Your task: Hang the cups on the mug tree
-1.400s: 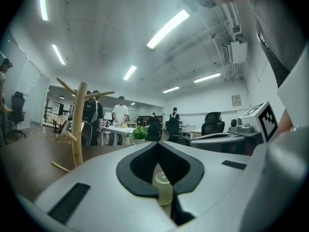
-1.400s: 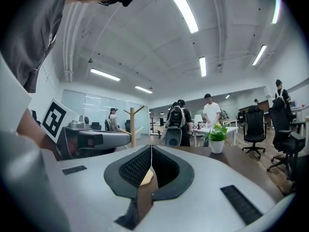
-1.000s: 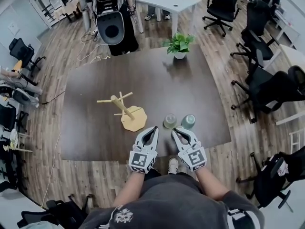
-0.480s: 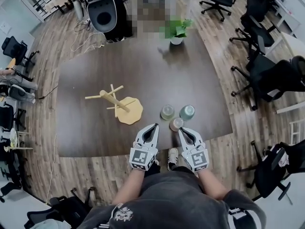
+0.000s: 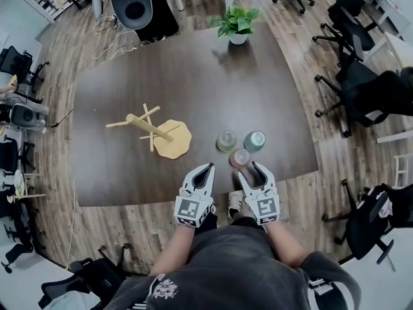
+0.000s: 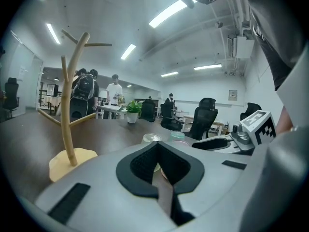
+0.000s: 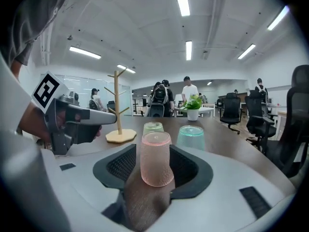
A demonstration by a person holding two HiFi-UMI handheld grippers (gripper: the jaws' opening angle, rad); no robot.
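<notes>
A wooden mug tree (image 5: 150, 128) stands left of centre on the dark table (image 5: 193, 76); it also shows in the left gripper view (image 6: 70, 110). Three cups stand upside down near the front edge: green (image 5: 226, 141), teal (image 5: 254, 141) and pink (image 5: 240, 157). My right gripper (image 5: 250, 172) has just been opening and is open. The pink cup (image 7: 156, 158) stands between its pads with a gap on each side. Green (image 7: 153, 128) and teal (image 7: 190, 137) cups stand behind it. My left gripper (image 5: 208, 168) hovers shut and empty beside it, left of the cups.
A potted plant (image 5: 237, 24) sits at the table's far edge. Office chairs (image 5: 361, 89) crowd the right side. A black round machine (image 5: 134, 8) stands beyond the far left corner. People stand far back in the room (image 7: 189, 98). The near table edge runs just under both grippers.
The right gripper's jaws have spread apart. Both grippers have sunk lower by the table's near edge. The pink cup, hidden a second ago, now shows at the right gripper.
</notes>
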